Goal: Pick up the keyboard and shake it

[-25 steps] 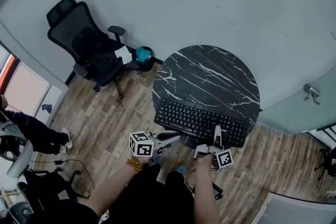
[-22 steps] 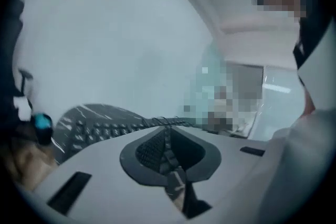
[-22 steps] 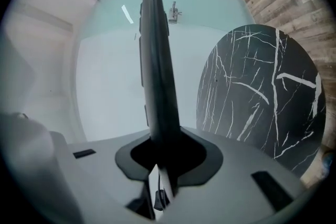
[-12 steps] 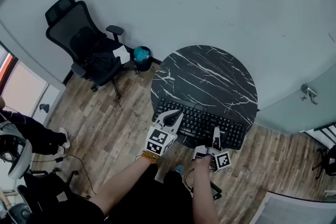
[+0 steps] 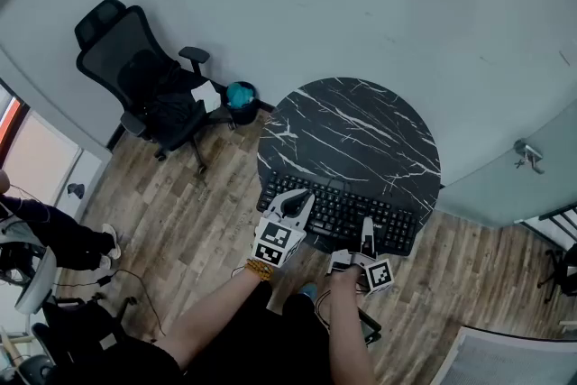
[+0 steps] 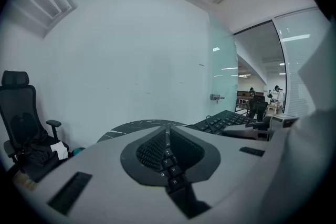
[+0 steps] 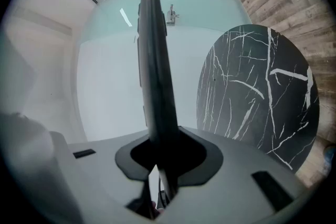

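Kbd [image 5: 347, 216] sits across near edge of round black marble table [image 5: 352, 135], long side along that edge, both ends in grippers. Can't tell if it's off the table top or resting on it.

L gripper [image 5: 293, 199] at kbd's end on table's left side. L gripper view: jaws have just been closing, and the gripper [image 6: 167, 132] is clamped on a row of keys [image 6: 169, 162] running between the pads. Rest of kbd [image 6: 223, 121] stretches off to the right, table [image 6: 134, 126] just beyond the tips.

R gripper [image 5: 367, 232] at table's near-right side, on kbd's near long edge. R gripper view: the gripper [image 7: 157, 136] is closed on kbd [image 7: 154, 60], which shows edge-on as a thin dark slab rising from between the jaws; table top [image 7: 257, 92] is right of it.

Black office chair [image 5: 135, 72] is well left of table, by the wall. Small dark bin w/ teal stuff [image 5: 242, 96] is just off table's far-left rim, between table and chair. Frosted glass door w/ handle [image 5: 526, 153] is right of table. Wood floor [image 5: 180, 203] all round the table.
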